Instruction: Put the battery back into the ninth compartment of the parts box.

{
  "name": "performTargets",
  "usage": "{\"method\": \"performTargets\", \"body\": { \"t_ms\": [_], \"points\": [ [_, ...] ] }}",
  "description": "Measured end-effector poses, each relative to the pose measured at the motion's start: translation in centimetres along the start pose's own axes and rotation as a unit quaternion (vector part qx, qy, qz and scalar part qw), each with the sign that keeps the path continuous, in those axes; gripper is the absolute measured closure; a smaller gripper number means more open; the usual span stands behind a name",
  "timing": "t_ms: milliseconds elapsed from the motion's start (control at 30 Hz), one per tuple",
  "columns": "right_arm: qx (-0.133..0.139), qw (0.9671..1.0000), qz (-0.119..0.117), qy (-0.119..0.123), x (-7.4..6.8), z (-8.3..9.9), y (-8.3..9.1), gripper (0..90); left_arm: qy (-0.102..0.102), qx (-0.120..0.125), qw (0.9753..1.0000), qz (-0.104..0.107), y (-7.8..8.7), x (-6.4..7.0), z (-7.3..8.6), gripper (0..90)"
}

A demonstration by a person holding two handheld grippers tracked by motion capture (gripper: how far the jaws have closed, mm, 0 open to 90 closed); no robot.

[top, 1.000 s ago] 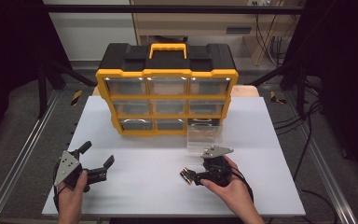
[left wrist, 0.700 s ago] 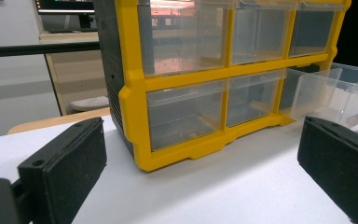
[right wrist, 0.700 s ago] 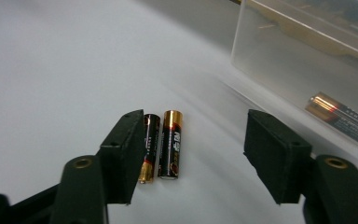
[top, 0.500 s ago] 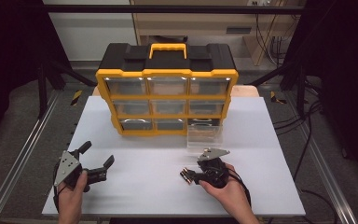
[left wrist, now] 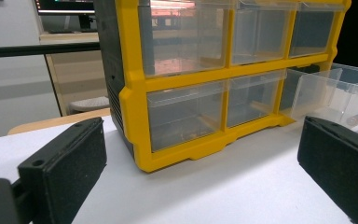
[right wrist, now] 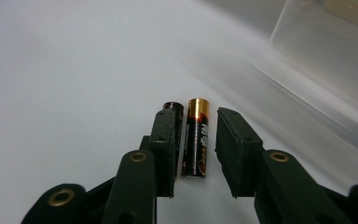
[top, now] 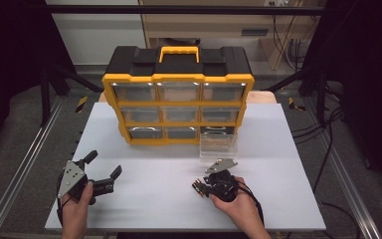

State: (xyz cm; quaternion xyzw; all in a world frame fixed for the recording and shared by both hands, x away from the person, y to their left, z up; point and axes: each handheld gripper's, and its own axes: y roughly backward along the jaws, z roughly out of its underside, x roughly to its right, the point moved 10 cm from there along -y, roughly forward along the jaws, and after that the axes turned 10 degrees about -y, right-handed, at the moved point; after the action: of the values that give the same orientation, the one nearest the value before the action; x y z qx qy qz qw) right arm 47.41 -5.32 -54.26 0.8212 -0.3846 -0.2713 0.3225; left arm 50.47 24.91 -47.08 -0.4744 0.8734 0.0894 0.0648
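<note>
The right gripper (right wrist: 193,154) has its 2 black jaws lowered to the white table top (top: 278,134), standing a little apart on either side of a black AA battery with a copper-coloured end (right wrist: 196,137). The battery lies flat between the pads with a gap visible on its right side, so it is straddled, not clamped. A 2nd dark battery (right wrist: 173,108) lies just beside it, mostly hidden behind the left-hand jaw. In the high view this gripper (top: 200,185) sits near the table's front edge, the batteries small and hard to make out.

Just beyond it stands a clear plastic drawer (top: 219,145) (pulled out of the lowest row, right side) of the yellow and black 9-drawer organiser with a yellow carry handle (top: 178,94).

The left gripper (top: 104,175) is held well apart at the table's front left, its jaws spread wide and facing the organiser with nothing between them.
</note>
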Motion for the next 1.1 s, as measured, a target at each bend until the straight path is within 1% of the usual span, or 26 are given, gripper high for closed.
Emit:
{"method": "performTargets", "body": {
  "t_ms": [133,233,433,533,733,800,867,933,1033,1100],
  "points": [
    [-0.004,1.0000,-0.001,0.003,0.0,0.1,-0.2,69.6,0.000,0.001,1.0000,0.000,0.0,0.0,0.0,0.8],
    [-0.010,0.9999,0.005,0.000,0.2,0.4,-0.4,71.3,0.000,0.002,1.0000,0.001,0.0,0.1,-0.1,0.8],
    [-0.012,0.9999,0.005,-0.001,0.4,0.4,-0.6,74.4,-0.001,0.000,1.0000,0.002,0.0,0.1,0.0,0.8],
    [-0.014,0.9999,0.004,-0.003,0.5,0.5,-0.8,74.6,-0.002,0.000,1.0000,0.002,0.0,0.2,0.0,0.8],
    [-0.021,0.9997,0.011,-0.004,0.6,0.9,-1.1,76.1,-0.001,0.000,1.0000,0.002,0.0,0.1,0.0,0.8],
    [-0.021,0.9997,0.008,-0.005,0.6,1.0,-1.3,75.7,-0.001,0.001,1.0000,0.002,0.0,0.1,0.0,0.8],
    [-0.023,0.9997,0.010,-0.004,0.5,1.1,-1.5,75.6,-0.001,0.001,1.0000,0.002,0.0,0.1,0.0,0.8],
    [-0.021,0.9996,0.017,0.003,0.6,1.1,-1.5,75.9,-0.001,0.000,1.0000,0.002,0.0,0.1,0.0,0.8],
    [-0.023,0.9996,0.019,0.004,0.6,1.2,-1.5,76.3,-0.001,0.001,1.0000,0.003,-0.1,0.2,0.0,0.8],
    [-0.018,0.9996,0.020,0.008,0.5,1.2,-1.6,76.6,-0.003,-0.001,1.0000,0.005,-0.1,0.3,0.0,0.8]
  ]
}}
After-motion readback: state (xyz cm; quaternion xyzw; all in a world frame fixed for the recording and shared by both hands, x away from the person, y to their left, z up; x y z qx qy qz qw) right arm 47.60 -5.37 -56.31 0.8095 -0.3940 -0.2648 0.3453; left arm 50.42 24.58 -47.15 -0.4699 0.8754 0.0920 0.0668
